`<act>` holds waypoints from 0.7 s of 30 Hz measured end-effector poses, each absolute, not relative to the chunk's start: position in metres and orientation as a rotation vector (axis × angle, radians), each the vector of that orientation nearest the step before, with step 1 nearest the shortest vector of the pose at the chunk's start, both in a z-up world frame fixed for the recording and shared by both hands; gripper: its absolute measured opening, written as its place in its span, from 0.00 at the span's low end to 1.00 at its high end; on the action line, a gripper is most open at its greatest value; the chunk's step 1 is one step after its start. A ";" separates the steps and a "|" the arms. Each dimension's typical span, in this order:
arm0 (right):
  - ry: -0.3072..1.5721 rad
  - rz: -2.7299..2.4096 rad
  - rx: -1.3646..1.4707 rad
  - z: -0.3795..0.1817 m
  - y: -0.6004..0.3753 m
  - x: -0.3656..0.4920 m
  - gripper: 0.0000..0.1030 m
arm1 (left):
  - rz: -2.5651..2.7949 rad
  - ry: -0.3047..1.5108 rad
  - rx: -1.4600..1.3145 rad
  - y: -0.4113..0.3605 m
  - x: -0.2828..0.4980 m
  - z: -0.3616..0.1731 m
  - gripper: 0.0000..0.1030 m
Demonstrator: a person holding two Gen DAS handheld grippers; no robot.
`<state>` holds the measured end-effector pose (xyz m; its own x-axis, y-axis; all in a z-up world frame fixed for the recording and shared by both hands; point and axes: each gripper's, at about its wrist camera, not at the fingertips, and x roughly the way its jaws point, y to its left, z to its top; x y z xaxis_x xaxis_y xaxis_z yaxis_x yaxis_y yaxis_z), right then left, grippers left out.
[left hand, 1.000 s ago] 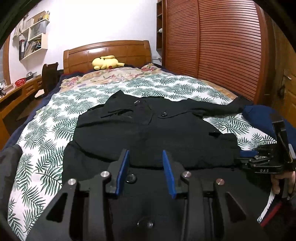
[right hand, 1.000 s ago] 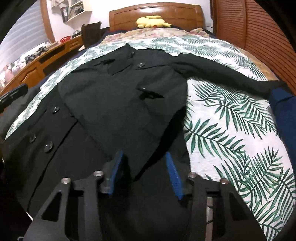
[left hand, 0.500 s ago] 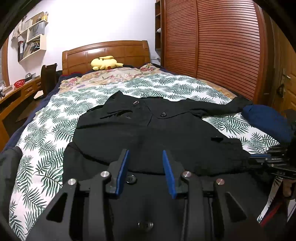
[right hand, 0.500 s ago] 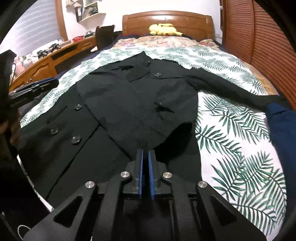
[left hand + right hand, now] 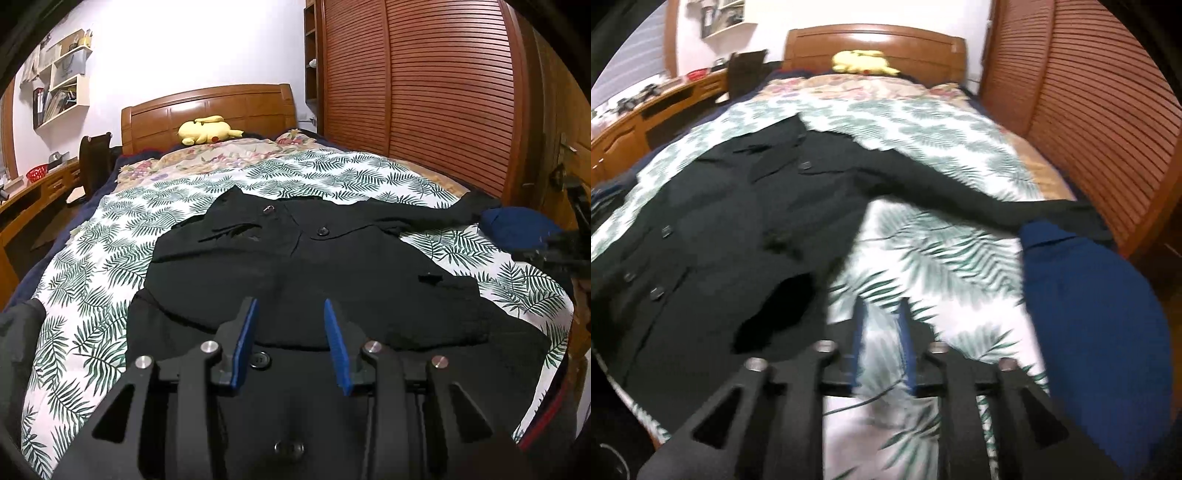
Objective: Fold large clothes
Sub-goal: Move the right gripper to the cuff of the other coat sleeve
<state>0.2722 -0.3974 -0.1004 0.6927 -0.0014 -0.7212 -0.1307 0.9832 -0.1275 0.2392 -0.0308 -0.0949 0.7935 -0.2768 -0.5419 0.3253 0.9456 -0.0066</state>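
Two claws, both released: left claw [image 5: 291, 339] low-centre over black coat [image 5: 295, 266]; right claw [image 5: 881, 347] over bedspread [image 5: 923, 258]. Risk: outstretched sleeve [image 5: 960, 192], centre-right, gets missed, leaving the fold lopsided.

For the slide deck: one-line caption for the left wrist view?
Open left gripper poised over black coat spread on leaf-print bedspread.

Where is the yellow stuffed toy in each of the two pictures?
Left wrist view: the yellow stuffed toy lies left of centre in the upper part, at the head of the bed against the wooden headboard.
Right wrist view: the toy is near the top, just left of centre, blurred, in front of the same headboard.
Shared landmark: the black coat spread on the leaf-print bedspread.
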 end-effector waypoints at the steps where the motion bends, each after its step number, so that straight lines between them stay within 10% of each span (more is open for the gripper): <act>1: 0.803 0.058 -0.171 -0.100 -0.404 0.277 0.58 | -0.323 0.570 0.090 -0.031 0.239 -0.095 0.34; 21: 0.946 -0.018 -0.190 -0.114 -0.464 0.431 0.60 | -0.371 0.605 0.116 -0.039 0.228 -0.100 0.35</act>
<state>0.4308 -0.4641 -0.1144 0.5862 -0.0986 -0.8042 -0.0676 0.9831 -0.1699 0.2281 -0.0386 -0.0995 0.7592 -0.3061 -0.5744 0.3732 0.9277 -0.0012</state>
